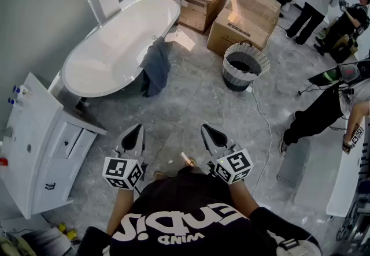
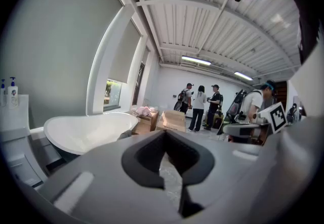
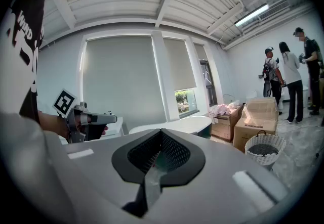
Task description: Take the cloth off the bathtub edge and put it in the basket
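Over the edge of the bathtub [image 1: 110, 52] at eleven o'clock hangs the dark cloth [image 1: 155, 67], the basket [image 1: 245, 66] stands apart at one o'clock, and near six o'clock the left gripper [image 1: 136, 130] and right gripper [image 1: 208, 131] hover side by side, jaws pressed together, empty.

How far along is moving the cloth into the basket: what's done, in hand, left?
Done: nothing; the dark cloth hangs over the bathtub edge. In hand: nothing; left gripper and right gripper are both shut, empty, well short of the tub. Left: reach the cloth, grip it, carry it to the basket, drop it in.
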The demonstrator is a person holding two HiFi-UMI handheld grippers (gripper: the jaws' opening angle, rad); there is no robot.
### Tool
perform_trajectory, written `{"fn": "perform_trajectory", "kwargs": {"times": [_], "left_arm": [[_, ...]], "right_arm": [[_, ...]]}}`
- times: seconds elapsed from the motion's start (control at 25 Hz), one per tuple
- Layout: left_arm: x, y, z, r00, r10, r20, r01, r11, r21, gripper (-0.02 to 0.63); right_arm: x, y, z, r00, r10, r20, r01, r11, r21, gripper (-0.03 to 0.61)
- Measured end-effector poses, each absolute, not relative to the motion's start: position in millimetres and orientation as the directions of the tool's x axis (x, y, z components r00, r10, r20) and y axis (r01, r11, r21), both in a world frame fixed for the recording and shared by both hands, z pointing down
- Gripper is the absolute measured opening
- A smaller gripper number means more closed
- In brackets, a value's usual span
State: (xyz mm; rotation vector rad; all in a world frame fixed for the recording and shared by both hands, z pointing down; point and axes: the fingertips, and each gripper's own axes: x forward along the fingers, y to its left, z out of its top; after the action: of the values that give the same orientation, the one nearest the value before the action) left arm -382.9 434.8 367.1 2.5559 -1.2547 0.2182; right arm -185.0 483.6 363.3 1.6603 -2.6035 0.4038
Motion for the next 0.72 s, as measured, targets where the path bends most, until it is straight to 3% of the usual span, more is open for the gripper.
{"fn": "perform_trajectory", "kwargs": {"times": [0.72], "left_arm": [[-338.4, 449.4, 384.5, 0.533, -0.807, 0.256, -0.845, -0.491, 0.212, -0.005]], "right_arm": [[-146.2, 484.2, 380.0, -0.539, -0.829, 0.148, -0.837, 0.507, -0.208, 0.009]]}}
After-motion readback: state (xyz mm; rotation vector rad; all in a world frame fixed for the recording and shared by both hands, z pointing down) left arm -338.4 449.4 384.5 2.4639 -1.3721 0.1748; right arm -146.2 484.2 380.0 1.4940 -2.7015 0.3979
